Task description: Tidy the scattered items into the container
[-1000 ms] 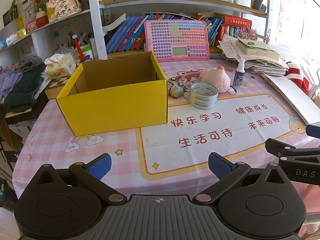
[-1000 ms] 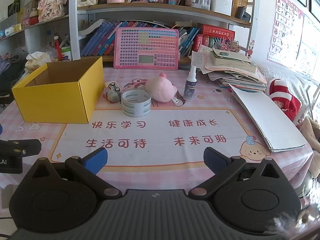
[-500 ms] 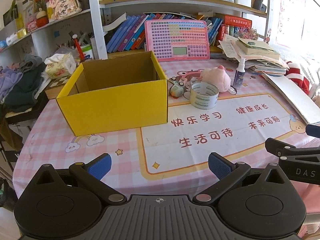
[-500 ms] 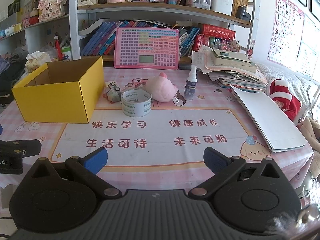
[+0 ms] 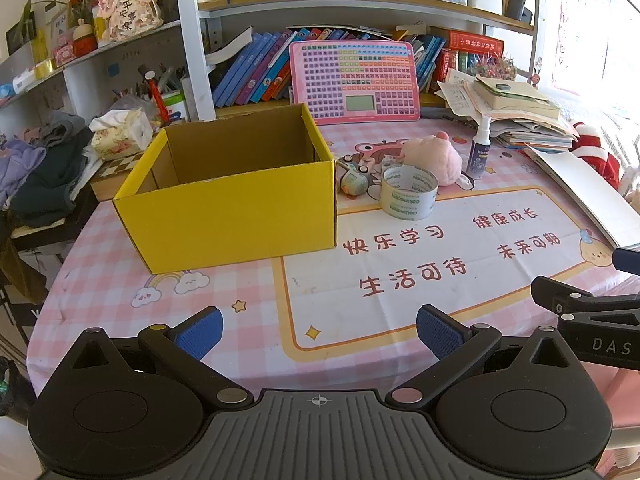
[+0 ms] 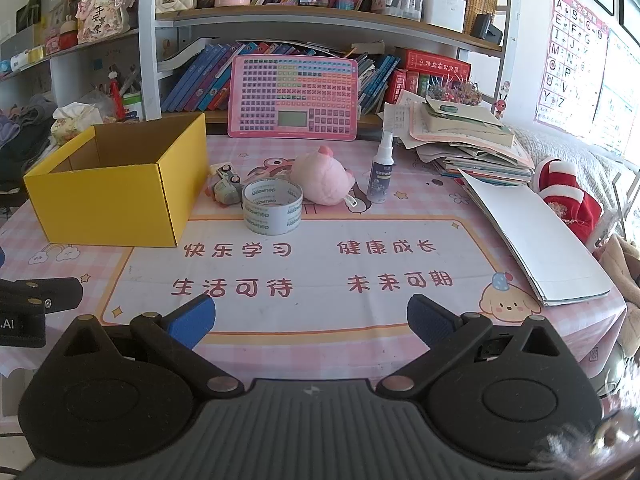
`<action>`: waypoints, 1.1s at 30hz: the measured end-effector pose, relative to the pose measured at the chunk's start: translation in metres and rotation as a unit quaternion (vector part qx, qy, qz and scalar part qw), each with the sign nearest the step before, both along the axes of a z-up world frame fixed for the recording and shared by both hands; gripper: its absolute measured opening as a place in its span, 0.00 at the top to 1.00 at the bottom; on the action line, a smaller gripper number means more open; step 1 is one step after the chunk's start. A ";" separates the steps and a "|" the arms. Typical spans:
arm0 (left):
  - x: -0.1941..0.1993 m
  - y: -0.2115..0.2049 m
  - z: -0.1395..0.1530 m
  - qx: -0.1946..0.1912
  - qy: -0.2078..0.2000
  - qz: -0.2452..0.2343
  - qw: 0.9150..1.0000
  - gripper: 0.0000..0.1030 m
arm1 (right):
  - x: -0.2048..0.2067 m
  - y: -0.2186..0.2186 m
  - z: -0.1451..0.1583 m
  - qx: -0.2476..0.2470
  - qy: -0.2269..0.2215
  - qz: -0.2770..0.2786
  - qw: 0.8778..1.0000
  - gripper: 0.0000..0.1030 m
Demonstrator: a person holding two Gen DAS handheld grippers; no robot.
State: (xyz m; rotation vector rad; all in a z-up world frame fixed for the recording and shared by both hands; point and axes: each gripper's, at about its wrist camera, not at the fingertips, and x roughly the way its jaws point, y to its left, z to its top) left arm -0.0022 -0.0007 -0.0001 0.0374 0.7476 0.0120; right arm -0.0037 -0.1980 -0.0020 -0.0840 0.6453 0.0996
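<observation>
Your left gripper [image 5: 319, 330] hangs above the near edge of the pink checked tablecloth [image 5: 100, 280], its blue-padded fingers [image 5: 200, 330] spread wide with nothing between them. Your right gripper [image 6: 310, 318] is likewise fully spread and empty, over the near edge of the printed mat.

From the left wrist view, the open yellow cardboard box [image 5: 236, 216] sits at about 11 o'clock, and nothing shows in the part of its interior you can see. The scattered items lie in a row at 1 o'clock, just right of the box: a small grey toy car [image 5: 352, 180] nearest it, the clear roll of packing tape [image 5: 408, 196] standing on the mat's far border, the pink plush pig [image 5: 432, 156] close behind the tape, and the small white spray bottle [image 5: 479, 152] upright just right of the pig.
</observation>
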 end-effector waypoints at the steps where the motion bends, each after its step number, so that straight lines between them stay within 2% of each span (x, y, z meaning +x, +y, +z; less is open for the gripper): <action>1: 0.000 0.000 0.000 0.000 0.000 0.000 1.000 0.00 | 0.000 0.000 0.000 0.000 0.000 0.000 1.000 0.00; 25: 0.004 0.007 -0.001 -0.006 -0.002 0.000 1.000 0.00 | 0.007 0.006 -0.001 0.003 0.005 0.007 1.000 0.00; 33: 0.003 0.006 0.002 0.003 -0.014 -0.009 1.000 0.00 | 0.012 0.009 -0.001 0.007 0.009 0.007 1.000 0.00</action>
